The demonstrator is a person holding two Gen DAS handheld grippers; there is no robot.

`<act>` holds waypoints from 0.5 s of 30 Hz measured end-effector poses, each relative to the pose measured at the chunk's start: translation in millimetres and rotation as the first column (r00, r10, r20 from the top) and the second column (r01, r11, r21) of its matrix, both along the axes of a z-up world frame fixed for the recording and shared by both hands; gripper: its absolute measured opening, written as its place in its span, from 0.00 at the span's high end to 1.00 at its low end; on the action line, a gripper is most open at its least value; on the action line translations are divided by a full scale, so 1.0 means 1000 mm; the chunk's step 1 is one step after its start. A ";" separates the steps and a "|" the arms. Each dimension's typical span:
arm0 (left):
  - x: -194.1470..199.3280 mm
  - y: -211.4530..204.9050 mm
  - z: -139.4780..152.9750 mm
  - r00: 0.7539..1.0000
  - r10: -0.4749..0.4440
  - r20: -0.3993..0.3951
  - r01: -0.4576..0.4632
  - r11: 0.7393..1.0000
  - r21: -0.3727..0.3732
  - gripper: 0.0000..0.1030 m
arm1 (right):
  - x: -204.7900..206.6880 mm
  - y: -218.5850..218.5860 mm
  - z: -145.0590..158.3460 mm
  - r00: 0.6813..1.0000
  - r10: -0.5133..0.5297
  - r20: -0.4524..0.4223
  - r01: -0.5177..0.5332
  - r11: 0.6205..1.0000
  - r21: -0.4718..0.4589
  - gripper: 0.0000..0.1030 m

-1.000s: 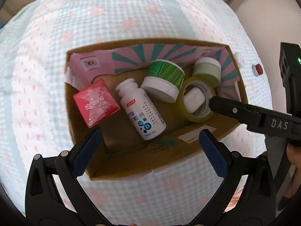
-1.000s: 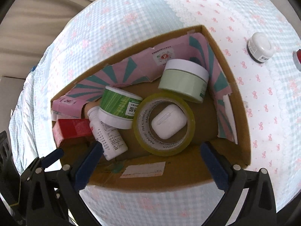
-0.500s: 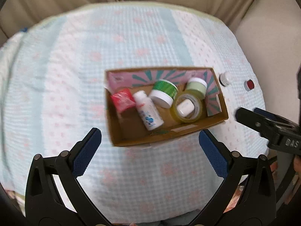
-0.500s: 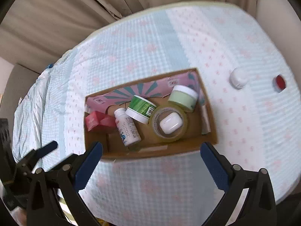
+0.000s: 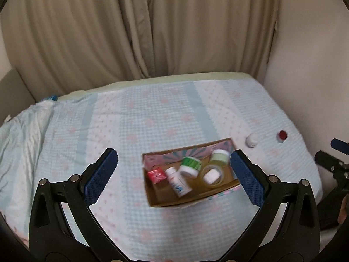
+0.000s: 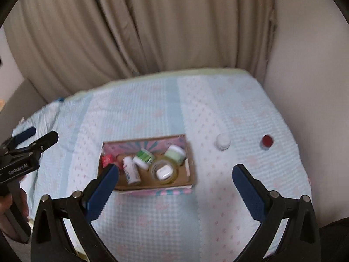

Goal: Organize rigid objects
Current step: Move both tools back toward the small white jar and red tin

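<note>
A cardboard box (image 5: 172, 199) (image 6: 148, 187) sits on the bed. It holds a red packet (image 5: 156, 175), a white bottle (image 5: 177, 181), a green-labelled jar (image 5: 190, 166), a pale green jar (image 5: 219, 157) and a tape roll (image 5: 212, 175) with a white earbud case (image 6: 164, 173) inside it. A white bottle (image 6: 223, 141) and a red-capped item (image 6: 267, 141) lie on the cover right of the box. My left gripper (image 5: 173, 170) and right gripper (image 6: 174, 181) are open, empty and well back from the box.
The bed has a light blue checked cover (image 5: 152, 113) with pink bows. Beige curtains (image 5: 141, 28) hang behind it and a wall (image 5: 305, 65) stands at its right side. A crumpled blue quilt (image 5: 19, 135) lies at the left.
Both grippers have pulled far back and up from the box, which now looks small. The curtains and wall have come into view. Both stayed open and empty.
</note>
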State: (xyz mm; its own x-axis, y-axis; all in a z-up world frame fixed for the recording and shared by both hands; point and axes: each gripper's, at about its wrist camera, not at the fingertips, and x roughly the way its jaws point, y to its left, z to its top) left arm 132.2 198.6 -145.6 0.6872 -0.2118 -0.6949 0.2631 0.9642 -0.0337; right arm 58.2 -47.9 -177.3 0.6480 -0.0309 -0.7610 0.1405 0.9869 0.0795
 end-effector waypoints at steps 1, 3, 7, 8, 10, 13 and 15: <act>-0.001 -0.007 0.003 1.000 -0.005 0.003 0.005 1.000 0.000 0.00 | -0.005 -0.010 0.005 1.000 -0.024 0.012 0.024 1.000 -0.008 0.00; -0.006 -0.023 0.006 1.000 0.000 0.025 0.000 1.000 0.011 0.00 | -0.011 -0.027 0.011 0.998 -0.055 0.024 0.056 0.998 -0.017 0.00; -0.014 -0.071 0.006 0.999 0.006 0.052 -0.008 1.000 0.028 0.00 | -0.017 -0.074 0.014 0.997 -0.072 0.036 0.072 0.997 0.000 0.00; -0.015 -0.086 0.005 0.998 0.010 0.055 -0.012 0.999 0.035 0.00 | -0.018 -0.088 0.013 0.997 -0.068 0.036 0.069 0.998 -0.005 0.00; -0.018 -0.117 0.003 0.998 0.027 0.060 -0.029 0.999 0.032 0.00 | -0.018 -0.113 0.012 0.998 -0.043 0.043 0.045 0.998 -0.037 0.00; -0.018 -0.159 -0.001 0.998 0.043 0.048 -0.044 0.999 0.012 0.00 | -0.017 -0.145 0.012 0.999 -0.017 0.048 0.021 0.996 -0.090 0.00; -0.016 -0.188 -0.005 0.997 0.058 0.046 -0.059 0.998 0.024 0.00 | -0.015 -0.171 0.011 0.999 0.002 0.054 0.003 0.995 -0.097 0.00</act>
